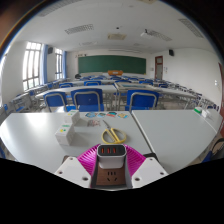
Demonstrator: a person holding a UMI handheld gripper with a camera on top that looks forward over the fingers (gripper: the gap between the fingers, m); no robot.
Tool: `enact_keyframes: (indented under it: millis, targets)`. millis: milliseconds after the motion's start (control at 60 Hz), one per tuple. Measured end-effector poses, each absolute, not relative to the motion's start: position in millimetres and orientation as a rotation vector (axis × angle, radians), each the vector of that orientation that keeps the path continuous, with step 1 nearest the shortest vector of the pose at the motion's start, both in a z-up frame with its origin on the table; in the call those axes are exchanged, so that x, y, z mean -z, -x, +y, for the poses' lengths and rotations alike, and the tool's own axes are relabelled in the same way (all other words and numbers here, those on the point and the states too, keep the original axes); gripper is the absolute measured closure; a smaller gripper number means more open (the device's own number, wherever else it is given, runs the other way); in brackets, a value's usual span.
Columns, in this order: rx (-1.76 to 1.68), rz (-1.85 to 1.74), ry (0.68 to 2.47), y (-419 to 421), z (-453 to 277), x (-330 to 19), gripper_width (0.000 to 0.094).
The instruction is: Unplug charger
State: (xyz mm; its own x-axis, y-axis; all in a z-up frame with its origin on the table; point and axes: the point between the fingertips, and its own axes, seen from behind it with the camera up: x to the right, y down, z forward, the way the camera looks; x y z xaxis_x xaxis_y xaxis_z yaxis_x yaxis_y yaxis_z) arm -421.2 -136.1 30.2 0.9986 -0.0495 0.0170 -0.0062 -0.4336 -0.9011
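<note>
A white charger (112, 151) with a dark front face and red-lit ports sits between my fingers. My gripper (112, 153) is shut on it, with the pink pads (90, 157) pressing on both of its sides. Just below it, nearer to me, lies a tan power strip (110, 173) with a socket face showing. The charger stands at the strip's far end; I cannot tell whether its pins are still in the socket.
The white table (170, 130) stretches ahead. Yellow scissors (113, 133) lie just beyond the charger. A small white box (66, 131) stands to the left, and flat coloured items (97, 116) lie further back. Blue chairs (88, 98) and desks fill the classroom beyond.
</note>
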Motion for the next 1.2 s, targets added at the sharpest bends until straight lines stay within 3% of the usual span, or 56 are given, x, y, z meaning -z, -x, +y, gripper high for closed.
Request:
enact_keyframes:
  millis: [217,317,367,517,567,633,750,833,867,967,1200]
  targets:
    - [0.05,0.03,2.038,421.8,-138.4,-28.8,0.0703]
    - [0.032,0.047,2.042,421.5,-138.1,-32.8,0.0717]
    - [0.023,0.042,1.959,421.5,-131.8,-66.6,0.0717]
    - [-0.006,0.019,1.658,412.2,-107.7,-236.8,0.0717]
    - [-0.007,0.048,1.613,396.9,-110.2,-278.1,0.0718]
    - [-0.01,0.092,1.594,362.9,-110.8,-295.0,0.0719]
    - [0.053,0.122,1.673,297.6,-111.4,-262.9,0.0719]
    - [0.098,0.116,1.766,258.3,-121.5,-192.3,0.0719]
    - [0.117,0.113,1.819,249.9,-118.9,-183.9,0.0718]
    - [0.135,0.106,1.947,217.0,-133.2,-108.5,0.0715]
    - [0.102,0.114,2.087,195.3,-136.0,-20.7,0.0555]
